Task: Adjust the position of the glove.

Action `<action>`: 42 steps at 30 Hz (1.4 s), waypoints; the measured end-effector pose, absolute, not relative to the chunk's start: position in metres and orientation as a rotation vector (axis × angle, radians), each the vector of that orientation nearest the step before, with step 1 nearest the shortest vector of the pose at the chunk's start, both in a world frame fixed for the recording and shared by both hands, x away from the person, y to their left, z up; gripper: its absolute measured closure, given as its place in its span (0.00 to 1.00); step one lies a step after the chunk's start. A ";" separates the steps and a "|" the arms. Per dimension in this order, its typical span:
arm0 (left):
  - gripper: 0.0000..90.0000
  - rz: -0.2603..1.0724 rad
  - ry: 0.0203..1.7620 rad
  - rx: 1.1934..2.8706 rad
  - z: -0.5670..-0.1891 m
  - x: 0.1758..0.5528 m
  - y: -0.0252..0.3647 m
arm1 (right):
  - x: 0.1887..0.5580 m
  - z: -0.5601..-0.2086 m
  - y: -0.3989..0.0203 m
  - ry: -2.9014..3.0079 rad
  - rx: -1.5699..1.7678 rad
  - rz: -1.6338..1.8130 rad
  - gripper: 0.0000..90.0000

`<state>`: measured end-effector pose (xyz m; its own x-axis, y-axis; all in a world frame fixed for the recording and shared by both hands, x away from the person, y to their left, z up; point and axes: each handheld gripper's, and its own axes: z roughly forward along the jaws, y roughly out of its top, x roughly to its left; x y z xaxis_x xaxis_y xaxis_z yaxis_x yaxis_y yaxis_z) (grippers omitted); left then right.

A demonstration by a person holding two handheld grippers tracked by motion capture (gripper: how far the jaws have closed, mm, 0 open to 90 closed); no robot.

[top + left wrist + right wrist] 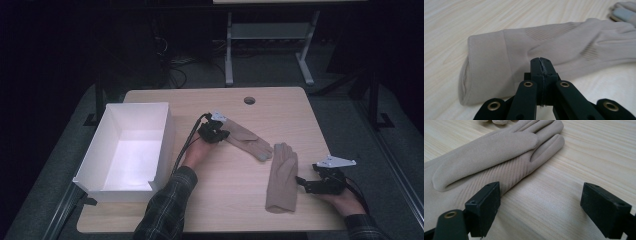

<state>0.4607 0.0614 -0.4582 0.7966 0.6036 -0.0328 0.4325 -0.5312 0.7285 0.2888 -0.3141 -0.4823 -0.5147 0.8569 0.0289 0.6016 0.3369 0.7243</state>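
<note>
Two beige gloves lie on the wooden table [215, 200], with a white open box [112, 165] standing at its left edge. The left gripper [220, 131] sits at the cuff end of the far glove [248, 140], which stretches rightward and slightly nearer, its grey-tipped fingers ending just beside the fingertips of the other glove. In the left gripper view its two black jaws stand pressed flat together, no gap showing between them, and their joined tip sits right at the near edge of the far glove's [554, 45] palm, just past the cuff; whether a fold of fabric is pinched between them cannot be told, since no cloth shows in the seam. The right gripper [302, 181] rests at the right side of the near glove [281, 179], which lies lengthwise with its cuff toward the person and its fingers pointing away. In the right gripper view its jaws are spread wide apart, bare table [554, 202] between them; the left-hand jaw stands at the edge of the near glove [486, 157], beside its ribbed part, and the other stands over bare wood, well apart from it.
</note>
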 end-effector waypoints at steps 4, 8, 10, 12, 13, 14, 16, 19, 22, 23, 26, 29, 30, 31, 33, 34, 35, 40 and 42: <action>1.00 0.288 0.783 2.218 -0.462 0.467 0.060 | 0.289 -0.482 -0.314 2.249 1.291 0.987 0.17; 1.00 0.278 0.802 2.247 -0.468 0.470 0.059 | 0.289 -0.482 -0.314 2.249 1.291 0.987 0.17; 1.00 0.287 0.801 2.252 -0.467 0.467 0.059 | 0.289 -0.482 -0.314 2.249 1.291 0.987 0.17; 1.00 0.282 0.801 2.260 -0.466 0.465 0.061 | 0.289 -0.482 -0.314 2.249 1.291 0.987 0.17; 1.00 0.274 0.803 2.259 -0.466 0.463 0.062 | 0.289 -0.482 -0.314 2.249 1.289 0.987 0.17; 1.00 0.267 0.807 2.260 -0.466 0.462 0.063 | 0.289 -0.482 -0.314 2.249 1.292 0.987 0.17; 1.00 0.263 0.814 2.262 -0.465 0.457 0.065 | 0.289 -0.482 -0.314 2.249 1.291 0.987 0.17; 1.00 0.258 0.821 2.270 -0.465 0.450 0.068 | 0.289 -0.482 -0.314 2.249 1.290 0.987 0.17; 1.00 0.252 0.821 2.266 -0.465 0.442 0.071 | 0.289 -0.482 -0.314 2.249 1.290 0.987 0.17; 1.00 0.237 0.830 2.254 -0.465 0.436 0.074 | 0.289 -0.482 -0.314 2.249 1.291 0.986 0.17; 1.00 0.220 0.837 2.253 -0.465 0.423 0.079 | 0.289 -0.482 -0.314 2.250 1.289 0.986 0.17; 1.00 0.200 0.839 2.259 -0.464 0.416 0.082 | 0.289 -0.482 -0.314 2.250 1.288 0.986 0.17; 1.00 0.195 0.847 2.259 -0.463 0.413 0.083 | 0.289 -0.482 -0.314 2.250 1.288 0.986 0.17; 1.00 0.196 0.840 2.272 -0.463 0.409 0.085 | 0.289 -0.482 -0.314 2.250 1.288 0.986 0.17; 1.00 0.189 0.843 2.276 -0.462 0.402 0.088 | 0.289 -0.482 -0.314 2.250 1.287 0.986 0.17; 1.00 0.176 0.841 2.276 -0.462 0.396 0.090 | 0.289 -0.482 -0.314 2.250 1.287 0.986 0.17; 1.00 0.176 0.841 2.276 -0.462 0.396 0.090 | 0.289 -0.482 -0.314 2.250 1.287 0.986 0.17; 1.00 0.149 0.814 2.286 -0.461 0.374 0.094 | 0.289 -0.482 -0.314 2.249 1.288 0.986 0.17; 1.00 0.143 0.798 2.294 -0.461 0.367 0.096 | 0.289 -0.482 -0.314 2.249 1.288 0.986 0.17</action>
